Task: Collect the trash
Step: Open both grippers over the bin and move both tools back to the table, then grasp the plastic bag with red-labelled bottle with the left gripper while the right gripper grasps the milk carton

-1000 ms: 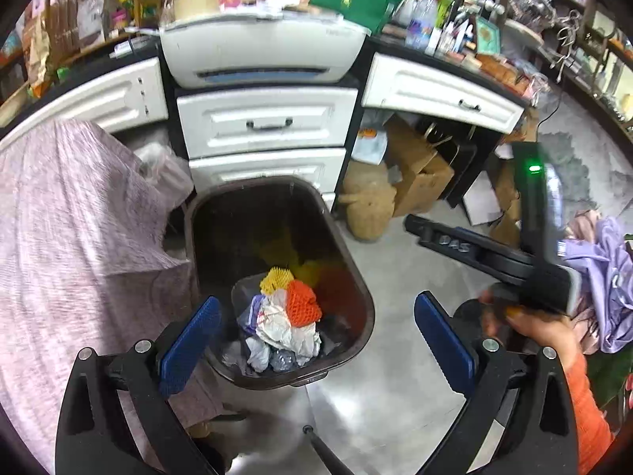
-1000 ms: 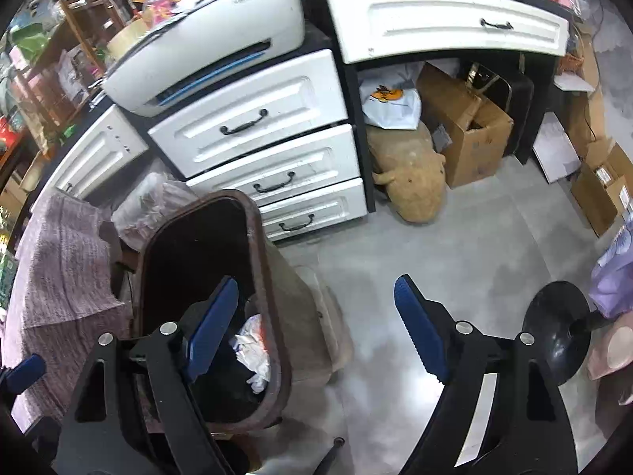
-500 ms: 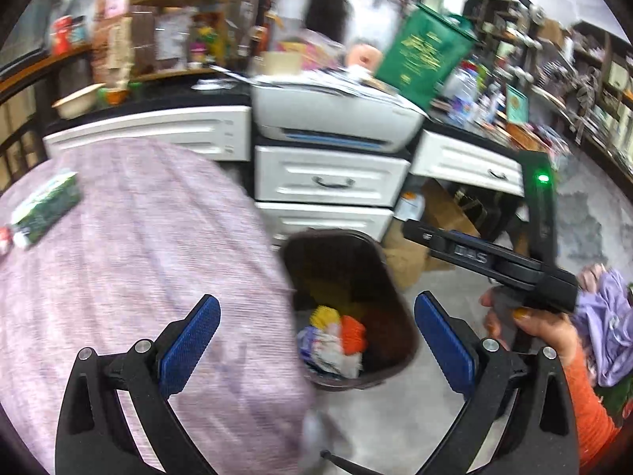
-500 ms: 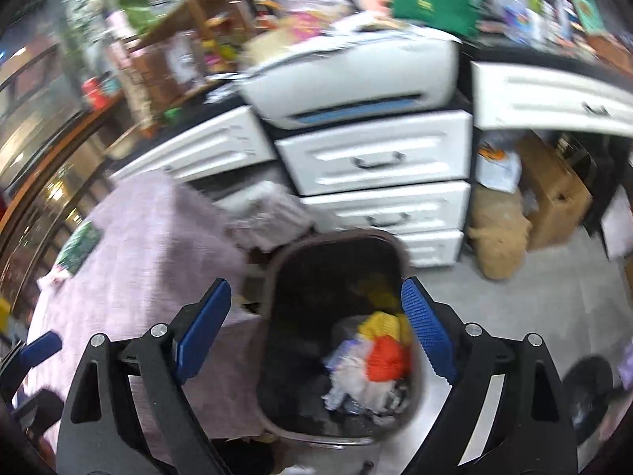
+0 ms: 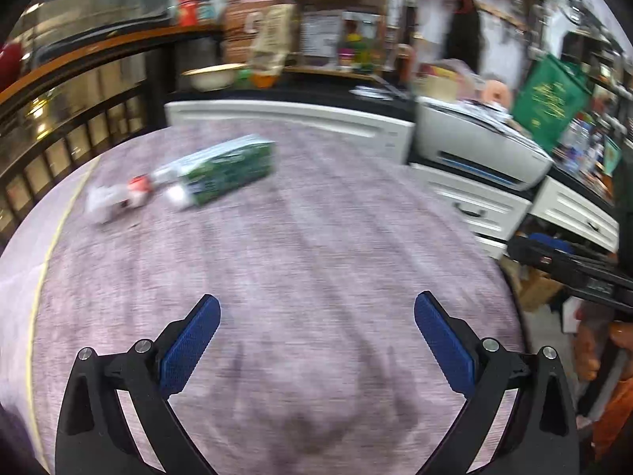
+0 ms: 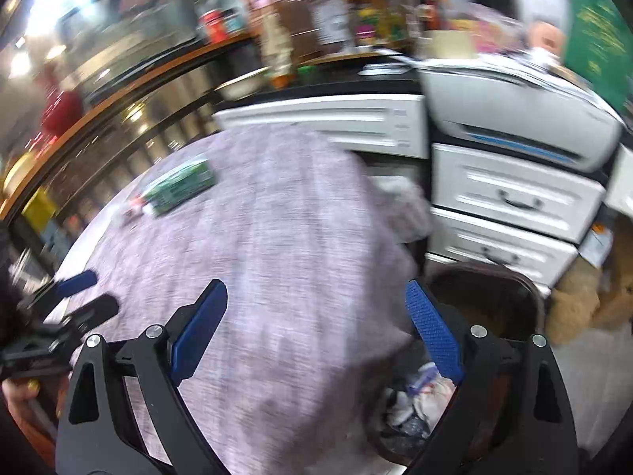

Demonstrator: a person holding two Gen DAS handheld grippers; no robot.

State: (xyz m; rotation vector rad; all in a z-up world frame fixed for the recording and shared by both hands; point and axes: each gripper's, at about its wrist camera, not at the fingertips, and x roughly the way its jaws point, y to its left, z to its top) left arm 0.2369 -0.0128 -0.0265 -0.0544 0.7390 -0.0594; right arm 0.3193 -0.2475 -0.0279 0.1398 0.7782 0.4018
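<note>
A: Where is the green carton [image 5: 226, 168]?

B: On its side on the purple tablecloth [image 5: 316, 245], at about 11 o'clock from the left gripper [image 5: 316, 328]. Long axis runs from 8 to 2 o'clock; which end is the top, blurred. Small red-and-white scraps [image 5: 118, 198] lie at its 8 o'clock end.

A: Grippers?

B: Left: wide apart, empty. Right gripper [image 6: 316, 324]: jaws opening, nothing between. Trash bin [image 6: 514, 289] at its 4 o'clock, beside the table.

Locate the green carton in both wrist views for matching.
Left wrist: green carton lies upper left of centre on the purple tablecloth.
Right wrist: green carton lies at mid-left, near the cloth's far edge.
Shared landmark: the white printer, at right in both.
</note>
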